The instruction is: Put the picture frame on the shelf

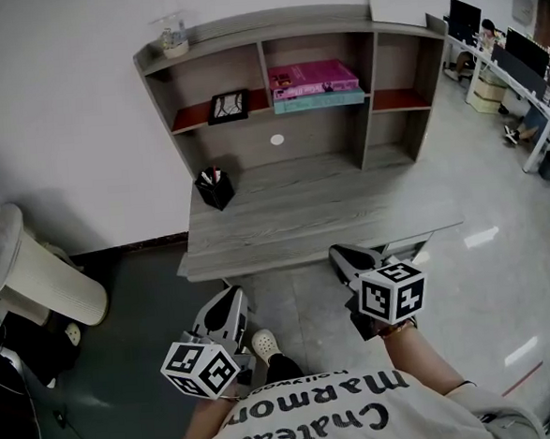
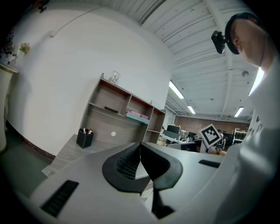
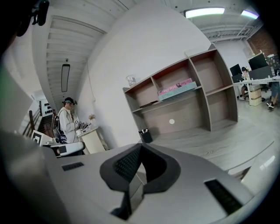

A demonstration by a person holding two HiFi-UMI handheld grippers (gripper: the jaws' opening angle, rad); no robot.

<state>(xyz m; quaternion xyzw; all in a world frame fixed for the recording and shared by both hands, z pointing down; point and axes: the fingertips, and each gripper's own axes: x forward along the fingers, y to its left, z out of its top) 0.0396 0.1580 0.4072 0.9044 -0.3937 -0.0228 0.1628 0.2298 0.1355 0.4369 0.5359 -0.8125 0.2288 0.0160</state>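
- Two grippers hang short of the desk's [image 1: 331, 221] front edge, probably because nothing is left to carry. The left gripper [image 1: 232, 297] has its jaws pressed together, empty.
- The picture frame [image 1: 228, 105] lies flat on the shelf [image 1: 185, 119], in the left compartment near its front edge, apparently already placed.
- The right gripper [image 1: 341, 254] is likewise closed on nothing.

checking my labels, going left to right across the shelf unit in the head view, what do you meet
glass jar on the top board → picture frame → pink books. The pen holder on the desk sits partly under the frame, so it is left out.
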